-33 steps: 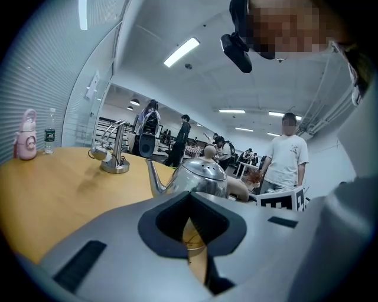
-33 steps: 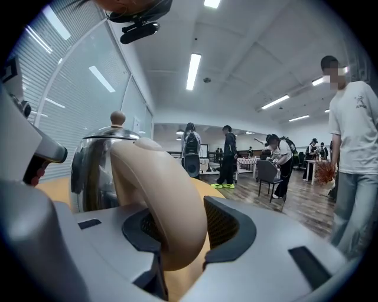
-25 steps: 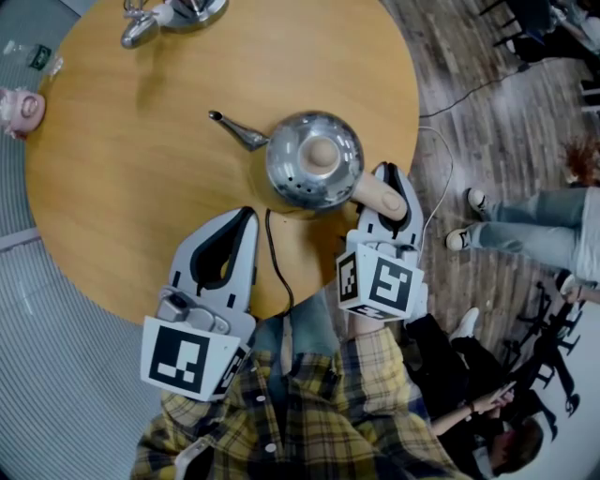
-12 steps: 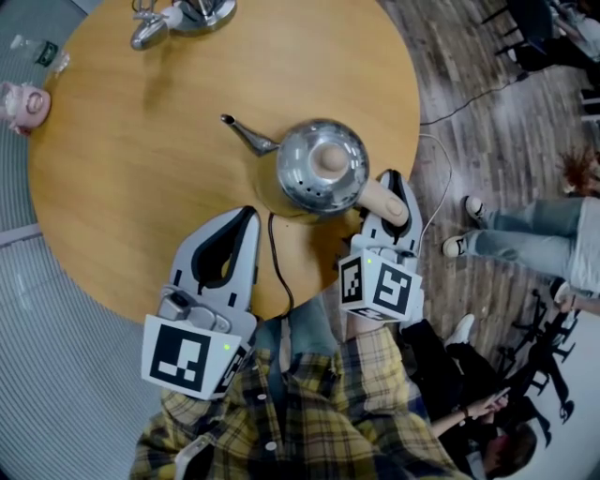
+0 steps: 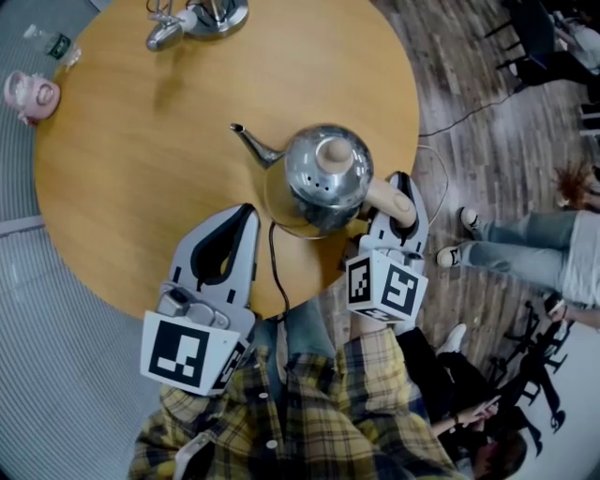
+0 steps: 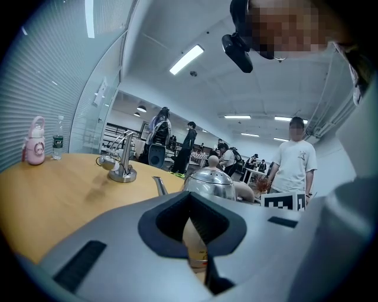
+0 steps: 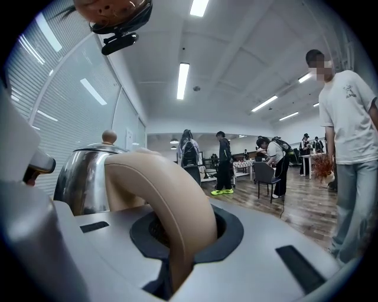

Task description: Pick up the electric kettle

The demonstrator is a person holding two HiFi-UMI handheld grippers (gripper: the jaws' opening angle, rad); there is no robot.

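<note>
The shiny steel electric kettle [image 5: 323,173] with a thin spout and a beige lid knob hangs over the near right part of the round wooden table [image 5: 141,169]. Its round base rim [image 5: 281,217] shows beneath it. My right gripper [image 5: 401,187] is shut on the kettle's beige handle [image 5: 389,199]. In the right gripper view the handle [image 7: 171,194] arches up out of the jaws, with the kettle body [image 7: 82,177] at left. My left gripper [image 5: 246,214] rests shut and empty, just left of the kettle. From its view the kettle [image 6: 211,183] stands ahead.
A black cord [image 5: 277,267] runs from under the kettle to the table's near edge. A silver stand [image 5: 197,14] sits at the far edge, a pink bottle [image 5: 28,94] and a small clear bottle [image 5: 52,42] at far left. A person's legs [image 5: 525,253] are right of the table.
The kettle has come up and toward me in the right gripper and looks larger. Its base rim now shows below. The left gripper has stayed put.
</note>
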